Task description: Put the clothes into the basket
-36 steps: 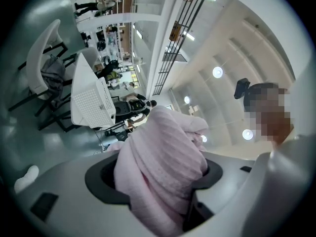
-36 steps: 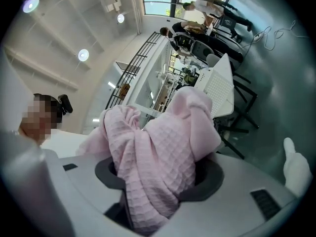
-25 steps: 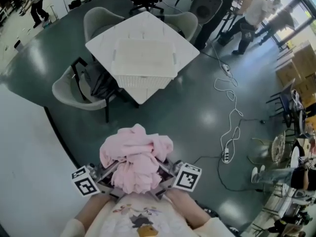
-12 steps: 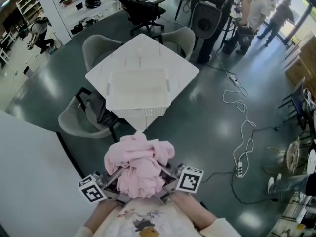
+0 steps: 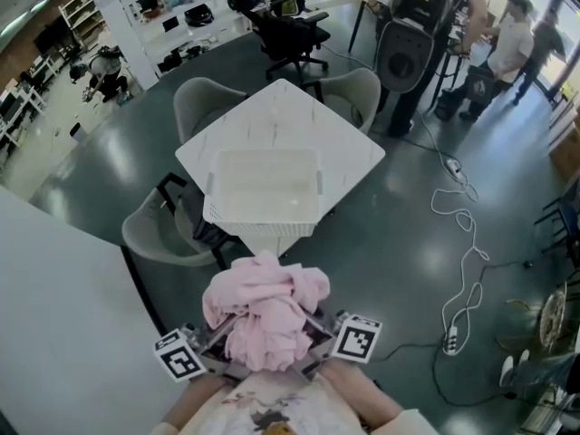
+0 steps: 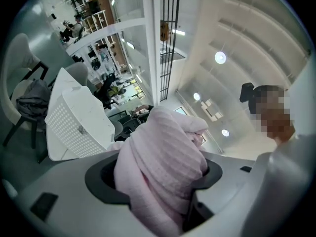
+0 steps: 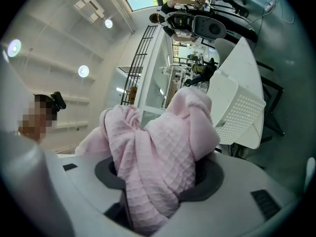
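Observation:
A bundle of pink clothes point(image 5: 265, 320) is bunched up low in the head view, close to my body. My left gripper point(image 5: 217, 335) and right gripper point(image 5: 315, 332) hold it from either side, and the cloth hides their fingertips. In the left gripper view the pink cloth point(image 6: 163, 164) fills the space between the jaws, and the same pink cloth point(image 7: 158, 157) does so in the right gripper view. Ahead, a white perforated basket point(image 5: 263, 208) stands on the near corner of a white square table point(image 5: 299, 116); the basket point(image 6: 79, 127) point(image 7: 237, 113) shows from both grippers.
Grey chairs point(image 5: 154, 234) ring the table, one with a dark garment point(image 5: 192, 227) on it. A white cable and a power strip point(image 5: 450, 338) lie on the dark floor at right. A pale wall point(image 5: 63, 324) runs along the left. People stand at the far back.
The table and basket have come nearer to the pink bundle in the head view. Both grippers still hold the bundle as before.

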